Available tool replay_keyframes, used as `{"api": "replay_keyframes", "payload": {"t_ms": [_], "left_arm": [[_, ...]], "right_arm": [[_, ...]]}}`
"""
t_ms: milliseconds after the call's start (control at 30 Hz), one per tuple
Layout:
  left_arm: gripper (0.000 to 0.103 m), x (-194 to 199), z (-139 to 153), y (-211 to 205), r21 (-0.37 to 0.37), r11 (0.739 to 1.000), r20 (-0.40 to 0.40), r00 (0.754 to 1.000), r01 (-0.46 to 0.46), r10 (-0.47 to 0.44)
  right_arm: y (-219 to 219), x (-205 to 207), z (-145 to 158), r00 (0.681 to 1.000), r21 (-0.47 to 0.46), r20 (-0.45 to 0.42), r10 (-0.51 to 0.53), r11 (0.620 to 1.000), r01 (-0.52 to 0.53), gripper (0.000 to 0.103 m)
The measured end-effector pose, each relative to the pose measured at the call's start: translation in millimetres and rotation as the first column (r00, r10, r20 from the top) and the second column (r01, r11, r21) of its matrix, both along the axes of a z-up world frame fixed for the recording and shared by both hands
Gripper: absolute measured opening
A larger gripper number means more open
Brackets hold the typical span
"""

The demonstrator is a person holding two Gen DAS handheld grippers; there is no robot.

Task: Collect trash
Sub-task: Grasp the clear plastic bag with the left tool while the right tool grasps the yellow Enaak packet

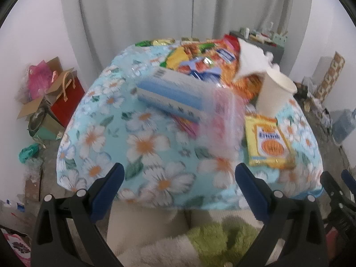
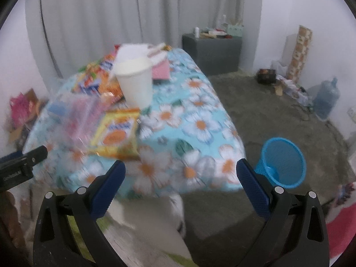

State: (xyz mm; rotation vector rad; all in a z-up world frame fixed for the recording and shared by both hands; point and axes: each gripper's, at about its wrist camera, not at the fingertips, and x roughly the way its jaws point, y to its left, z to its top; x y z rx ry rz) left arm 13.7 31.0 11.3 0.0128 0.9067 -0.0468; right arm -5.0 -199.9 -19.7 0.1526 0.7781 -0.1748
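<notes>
A table under a blue flowered cloth [image 1: 142, 146] [image 2: 200, 124] carries the trash. A white paper cup [image 1: 274, 93] [image 2: 135, 84] stands upright beside a yellow snack packet [image 1: 268, 143] [image 2: 116, 133]. A blue and white box [image 1: 171, 94] lies near a clear pinkish plastic bag [image 1: 222, 115] [image 2: 82, 115], in front of a pile of colourful wrappers [image 1: 207, 62] [image 2: 95, 80]. On the floor right of the table stands a blue mesh waste bin [image 2: 282, 162]. My left gripper [image 1: 179, 178] hovers open at the table's near edge. My right gripper [image 2: 180, 173] is open too, holding nothing.
A white cloth [image 1: 249, 60] lies on the wrappers. Gift bags and a cardboard box [image 1: 49, 93] crowd the floor at left. A dark cabinet [image 2: 212, 51], a water jug [image 2: 327, 100] and loose clutter stand along the right wall. Grey carpet [image 2: 267, 120] surrounds the bin.
</notes>
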Motion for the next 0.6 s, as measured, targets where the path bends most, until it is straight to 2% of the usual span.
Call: {"api": "replay_keyframes", "payload": {"t_ms": [133, 200, 267, 367, 467, 600], "left_arm": [[0.098, 12.0, -0.6, 13.3, -0.085, 0.994, 0.024, 0.997, 0.071, -0.069], [0.098, 17.5, -3.7, 18.9, -0.170, 0.975, 0.041, 0.990, 0.144, -0.139], [0.098, 20.9, -5.5, 26.9, -0.284, 0.941, 0.075, 0.982, 0.186, -0.171], [0.098, 29.4, -6.8, 31.5, -0.341, 0.925, 0.066, 0.986, 0.167, -0.154], [0.098, 39.7, -9.2, 29.0, -0.384, 0.899, 0.067, 0.978, 0.210, -0.200], [0.096, 55.7, -21.5, 28.5, -0.423, 0.876, 0.053, 0.971, 0.233, -0.232]], "right_arm": [[-2.6, 16.2, 3.0, 0.999, 0.098, 0.025, 0.046, 0.994, -0.048, 0.095], [-9.2, 26.8, 0.2, 0.997, 0.199, 0.015, 0.080, 0.977, -0.081, 0.095], [-14.0, 40.3, -5.5, 0.994, 0.307, -0.004, 0.107, 0.946, -0.101, 0.092], [-20.6, 53.6, -16.0, 0.988, 0.412, -0.042, 0.147, 0.904, -0.117, 0.080], [-25.1, 70.2, -34.4, 0.978, 0.522, -0.096, 0.185, 0.846, -0.109, 0.068], [-27.5, 86.8, -58.0, 0.962, 0.612, -0.151, 0.226, 0.786, -0.089, 0.050]]}}
